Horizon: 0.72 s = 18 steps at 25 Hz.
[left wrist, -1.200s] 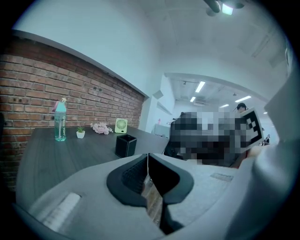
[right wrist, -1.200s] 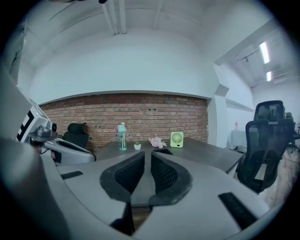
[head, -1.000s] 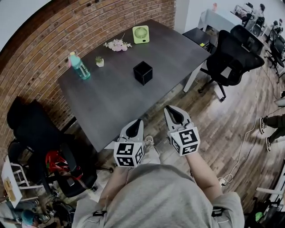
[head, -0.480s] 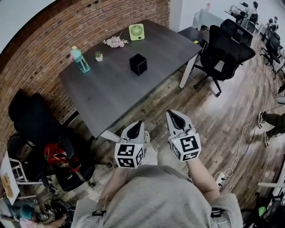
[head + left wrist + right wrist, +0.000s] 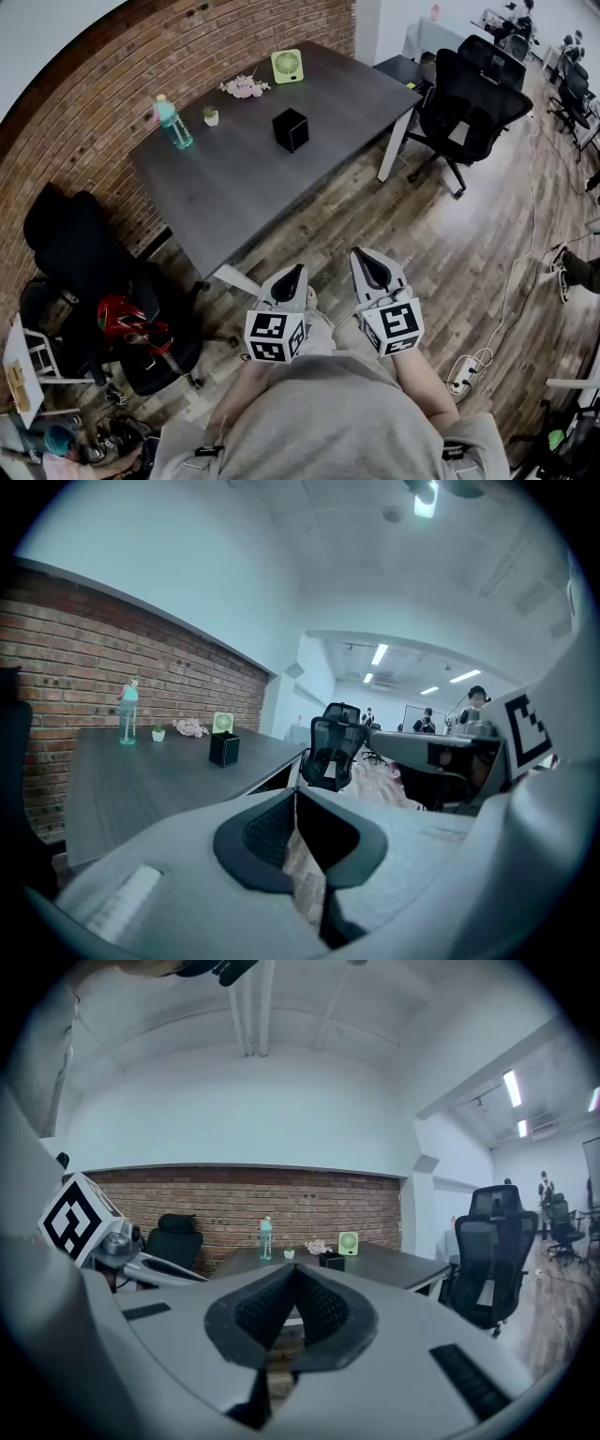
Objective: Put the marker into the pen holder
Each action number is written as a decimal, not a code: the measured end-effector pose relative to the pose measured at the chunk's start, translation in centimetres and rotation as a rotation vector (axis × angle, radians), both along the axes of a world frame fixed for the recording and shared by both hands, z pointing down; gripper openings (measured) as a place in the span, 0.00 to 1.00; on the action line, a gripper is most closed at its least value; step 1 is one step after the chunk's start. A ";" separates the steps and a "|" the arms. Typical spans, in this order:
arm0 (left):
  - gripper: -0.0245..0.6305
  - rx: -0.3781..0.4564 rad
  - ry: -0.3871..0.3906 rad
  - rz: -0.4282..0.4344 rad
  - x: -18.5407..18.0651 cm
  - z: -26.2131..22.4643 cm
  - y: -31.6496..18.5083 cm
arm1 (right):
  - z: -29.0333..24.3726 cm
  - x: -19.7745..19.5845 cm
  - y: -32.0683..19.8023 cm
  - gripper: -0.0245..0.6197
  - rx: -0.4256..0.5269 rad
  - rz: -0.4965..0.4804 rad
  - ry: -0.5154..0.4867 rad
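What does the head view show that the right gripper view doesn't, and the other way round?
Only the head view: the person's grey top and a white power strip on the floor.

Only the right gripper view: the ceiling with its light strips.

Both: the left tongs and right tongs, shut and empty, plus the dark table, teal bottle, green fan, black pen holder and brick wall. Neither shows a marker.
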<state>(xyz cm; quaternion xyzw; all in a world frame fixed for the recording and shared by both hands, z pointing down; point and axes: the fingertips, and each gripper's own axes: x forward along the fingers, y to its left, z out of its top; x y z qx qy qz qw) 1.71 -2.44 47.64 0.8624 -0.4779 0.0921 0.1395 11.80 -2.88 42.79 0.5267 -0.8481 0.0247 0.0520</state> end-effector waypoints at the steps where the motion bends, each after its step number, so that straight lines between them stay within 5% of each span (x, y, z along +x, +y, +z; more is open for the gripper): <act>1: 0.07 -0.001 0.000 -0.001 -0.1 0.0 0.3 | 0.1 -0.1 0.3 0.04 -0.003 -0.001 -0.004; 18: 0.07 0.009 -0.006 -0.006 -1.4 -0.4 1.4 | -0.1 -0.8 1.7 0.04 0.001 0.006 -0.021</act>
